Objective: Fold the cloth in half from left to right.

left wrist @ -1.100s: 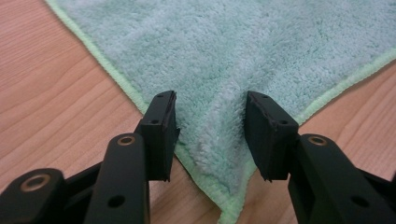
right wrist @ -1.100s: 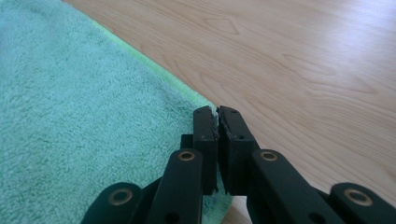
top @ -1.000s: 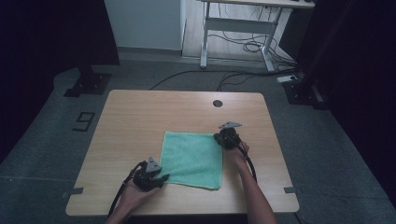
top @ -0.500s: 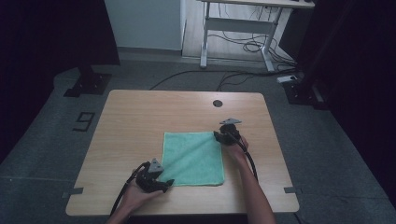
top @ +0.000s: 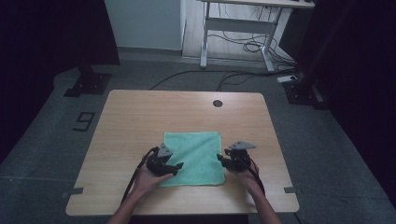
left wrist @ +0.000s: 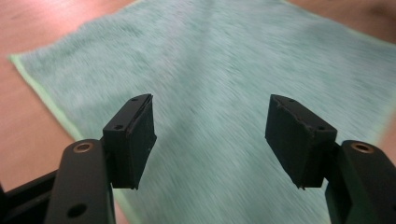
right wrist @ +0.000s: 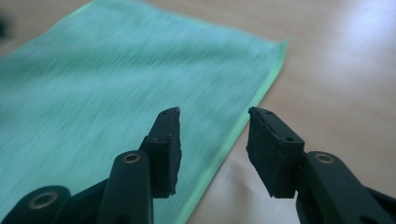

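A green cloth (top: pixel 195 156) lies flat on the wooden table (top: pixel 140 116), near its front edge. My left gripper (top: pixel 176 166) is over the cloth's near left corner, jaws open with nothing between them. In the left gripper view the cloth (left wrist: pixel 224 79) spreads under the open left gripper (left wrist: pixel 210 135). My right gripper (top: pixel 220 160) sits at the cloth's right edge, near the front corner. In the right gripper view the right gripper (right wrist: pixel 214 140) is open and straddles the light green hem of the cloth (right wrist: pixel 93 84).
A round dark grommet hole (top: pixel 217 103) sits near the table's far edge. Beyond the table stand a desk frame with cables (top: pixel 243 42) and dark stand bases (top: pixel 88 84) on the grey floor. Bare wood lies left and behind the cloth.
My right gripper has moved from the cloth's far right corner toward me, down the right edge. My left gripper has shifted right, onto the cloth's near left corner.
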The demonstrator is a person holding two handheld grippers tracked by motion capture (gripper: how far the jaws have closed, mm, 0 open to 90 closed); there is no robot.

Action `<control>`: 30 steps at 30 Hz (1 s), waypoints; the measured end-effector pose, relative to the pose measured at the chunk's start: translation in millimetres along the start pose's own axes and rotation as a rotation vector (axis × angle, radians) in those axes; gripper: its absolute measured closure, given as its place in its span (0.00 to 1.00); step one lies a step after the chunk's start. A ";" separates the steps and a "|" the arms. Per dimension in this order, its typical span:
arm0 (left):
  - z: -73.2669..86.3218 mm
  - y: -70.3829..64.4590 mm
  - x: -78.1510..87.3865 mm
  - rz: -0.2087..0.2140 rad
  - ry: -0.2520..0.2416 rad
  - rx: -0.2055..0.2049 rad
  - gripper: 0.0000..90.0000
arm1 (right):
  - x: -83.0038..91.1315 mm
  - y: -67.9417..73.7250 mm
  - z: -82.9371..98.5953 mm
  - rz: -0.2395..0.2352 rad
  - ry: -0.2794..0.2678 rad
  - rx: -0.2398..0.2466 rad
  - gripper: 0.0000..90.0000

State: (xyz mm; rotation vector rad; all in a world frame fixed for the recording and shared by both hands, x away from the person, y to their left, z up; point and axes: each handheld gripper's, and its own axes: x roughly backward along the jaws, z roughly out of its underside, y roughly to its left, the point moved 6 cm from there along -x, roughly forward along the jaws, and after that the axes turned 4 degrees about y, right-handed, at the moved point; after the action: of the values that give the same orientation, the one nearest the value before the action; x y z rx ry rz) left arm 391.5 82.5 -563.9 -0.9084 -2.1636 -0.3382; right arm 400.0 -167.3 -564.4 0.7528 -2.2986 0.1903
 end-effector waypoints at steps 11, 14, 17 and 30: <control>-13.3 37.5 -39.0 -0.020 0.037 0.115 0.38 | 33.2 42.8 54.3 -0.077 0.017 0.036 0.41; -13.9 37.6 -39.3 -0.023 0.042 0.119 0.38 | 30.4 43.8 62.1 -0.064 0.045 0.037 0.42; -14.2 37.1 -39.8 -0.029 0.044 0.118 0.37 | 28.1 44.9 63.9 -0.061 0.042 0.035 0.48; -12.2 34.2 -38.3 -0.029 0.063 0.088 0.35 | 55.9 46.0 68.9 -0.035 0.041 0.028 0.91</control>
State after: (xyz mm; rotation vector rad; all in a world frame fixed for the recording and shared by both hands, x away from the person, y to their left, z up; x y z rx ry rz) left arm 439.8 81.7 -585.0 -0.8077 -2.1186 -0.2795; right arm 301.2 -178.6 -575.2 0.7953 -2.2463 0.2204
